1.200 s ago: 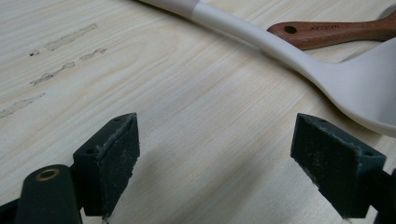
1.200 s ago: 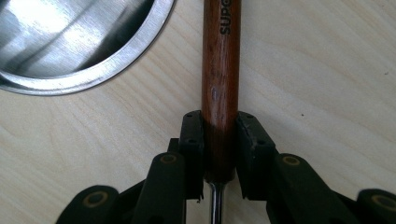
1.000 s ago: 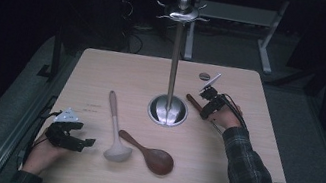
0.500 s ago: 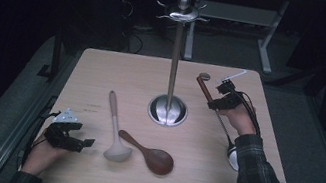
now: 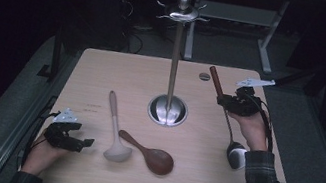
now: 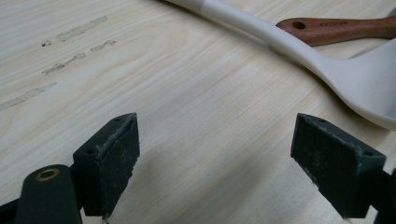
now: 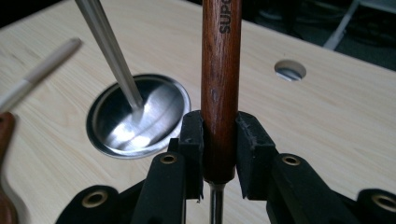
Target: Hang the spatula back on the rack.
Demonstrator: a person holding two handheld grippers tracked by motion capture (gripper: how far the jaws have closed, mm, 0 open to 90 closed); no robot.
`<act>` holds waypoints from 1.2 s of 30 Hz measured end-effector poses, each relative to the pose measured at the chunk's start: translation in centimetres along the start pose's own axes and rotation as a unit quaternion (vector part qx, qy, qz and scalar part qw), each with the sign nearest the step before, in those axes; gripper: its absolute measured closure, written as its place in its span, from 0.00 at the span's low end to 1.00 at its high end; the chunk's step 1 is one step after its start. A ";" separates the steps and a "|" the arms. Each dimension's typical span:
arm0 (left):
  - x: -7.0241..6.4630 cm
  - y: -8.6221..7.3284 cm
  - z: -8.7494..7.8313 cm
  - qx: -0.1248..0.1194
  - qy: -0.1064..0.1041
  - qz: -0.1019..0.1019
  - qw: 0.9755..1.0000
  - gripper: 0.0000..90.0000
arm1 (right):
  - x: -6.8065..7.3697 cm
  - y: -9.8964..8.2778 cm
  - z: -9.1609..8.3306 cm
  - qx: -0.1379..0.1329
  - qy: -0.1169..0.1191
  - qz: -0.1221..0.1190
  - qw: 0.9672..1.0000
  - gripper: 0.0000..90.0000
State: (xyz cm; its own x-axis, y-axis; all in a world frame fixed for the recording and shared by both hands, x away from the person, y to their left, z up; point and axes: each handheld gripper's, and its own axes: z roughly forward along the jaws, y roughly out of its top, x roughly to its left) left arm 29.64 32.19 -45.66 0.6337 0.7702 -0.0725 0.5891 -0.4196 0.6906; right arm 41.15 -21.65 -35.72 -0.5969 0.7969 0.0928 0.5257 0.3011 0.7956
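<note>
A steel ladle with a dark wooden handle (image 5: pixel 215 84) hangs tilted above the table's right side, its metal bowl (image 5: pixel 237 155) low near the person's wrist. My right gripper (image 5: pixel 226 101) is shut on that wooden handle (image 7: pixel 220 88), both pads pressed against it. A metal utensil stand (image 5: pixel 174 63) with hooks at its top rises from a round steel base (image 7: pixel 137 116) at mid-table. A white ladle (image 5: pixel 115 129) and a brown wooden spoon (image 5: pixel 150 154) lie flat at the front. My left gripper (image 5: pixel 81 142) rests open on the table at front left, its pads (image 6: pixel 114 161) wide apart, the white ladle (image 6: pixel 322 63) just beyond them.
The wooden table (image 5: pixel 119 71) has a small round cable hole (image 5: pixel 204 76) behind the stand. Dark floor and a desk frame (image 5: pixel 270 34) lie beyond the far edge. Bare tabletop lies between the stand and the left edge.
My right gripper has lifted the wooden-handled ladle off the table and carried it up and to the right; its bowl now hangs near the wrist. The left gripper has stayed put.
</note>
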 end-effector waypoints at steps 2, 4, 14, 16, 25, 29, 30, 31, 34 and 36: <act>0.0 0.0 0.0 -0.001 -0.001 -0.003 1.000 0.17 | -0.1 -0.1 -0.4 -0.007 0.001 0.000 1.000 0.82; -0.1 0.0 0.1 -0.002 -0.002 -0.005 1.000 0.17 | -0.1 0.0 -0.9 -0.022 0.006 0.000 1.000 0.82; 0.0 0.0 0.1 -0.007 -0.005 -0.005 1.000 0.17 | 0.6 0.9 -3.4 -0.102 0.035 -0.005 0.994 0.82; -0.1 0.0 0.0 -0.007 -0.005 -0.005 1.000 0.17 | 0.9 1.1 -3.9 -0.115 0.041 -0.008 0.992 0.82; 0.0 0.1 0.0 -0.006 -0.002 -0.002 1.000 0.17 | 1.4 1.7 -4.9 -0.148 0.059 -0.019 0.987 0.82; 0.1 0.0 -0.1 -0.005 0.002 -0.002 1.000 0.17 | 1.6 2.7 -5.4 -0.164 0.075 -0.025 0.983 0.82; 0.0 0.0 -0.1 -0.006 0.002 -0.003 1.000 0.17 | 1.7 3.1 -5.5 -0.169 0.079 -0.026 0.982 0.82; 0.0 0.0 -0.1 -0.006 0.003 -0.002 1.000 0.17 | 1.8 3.4 -5.7 -0.174 0.082 -0.029 0.981 0.82; 0.0 0.0 -0.1 -0.008 0.003 -0.001 1.000 0.17 | 2.0 4.5 -5.9 -0.185 0.091 -0.039 0.978 0.82; -0.1 0.1 0.0 -0.005 0.001 -0.004 1.000 0.17 | 2.1 5.2 -6.0 -0.189 0.096 -0.046 0.976 0.82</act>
State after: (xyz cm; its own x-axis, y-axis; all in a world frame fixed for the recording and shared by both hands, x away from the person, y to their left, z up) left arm 29.61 32.10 -45.60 0.6284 0.7741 -0.0764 0.5892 -0.4095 0.6965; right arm 38.99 -21.53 -27.84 -0.7525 0.6520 0.0925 0.2257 0.1233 0.9664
